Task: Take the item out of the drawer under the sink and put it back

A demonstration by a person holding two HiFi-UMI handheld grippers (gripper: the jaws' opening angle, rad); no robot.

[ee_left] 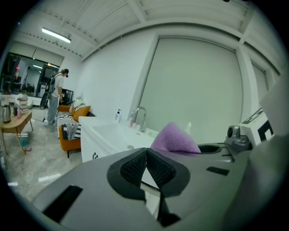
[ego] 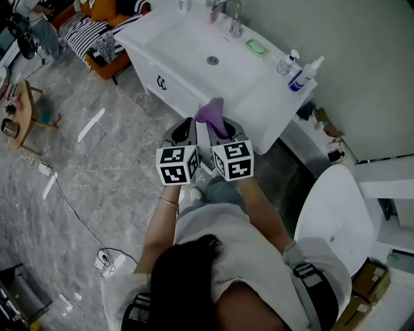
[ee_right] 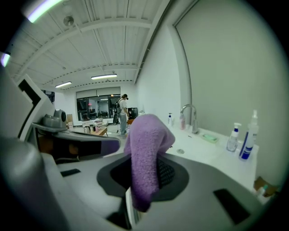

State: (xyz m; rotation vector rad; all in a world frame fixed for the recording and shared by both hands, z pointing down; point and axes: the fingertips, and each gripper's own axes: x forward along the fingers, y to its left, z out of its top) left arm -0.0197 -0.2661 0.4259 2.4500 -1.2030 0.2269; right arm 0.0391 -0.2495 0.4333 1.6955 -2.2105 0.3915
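A purple cloth (ee_right: 145, 155) is pinched between the jaws of my right gripper (ee_right: 146, 173) and stands up out of them. In the head view the purple cloth (ego: 212, 114) sticks up from the right gripper (ego: 220, 131), just in front of the white sink cabinet (ego: 169, 81). My left gripper (ego: 184, 131) is close beside the right one, and its ribbed pads (ee_left: 158, 169) meet with nothing between them. In the left gripper view the cloth (ee_left: 175, 139) shows to the right. No open drawer is visible.
The sink basin (ego: 200, 45) and tap (ego: 235, 18) top the cabinet, with bottles (ego: 301, 74) at its right end. A toilet (ego: 336, 213) stands to my right. A striped sofa (ego: 97, 32) and a small table (ego: 22, 116) are further off, and a cable (ego: 65, 200) lies on the floor.
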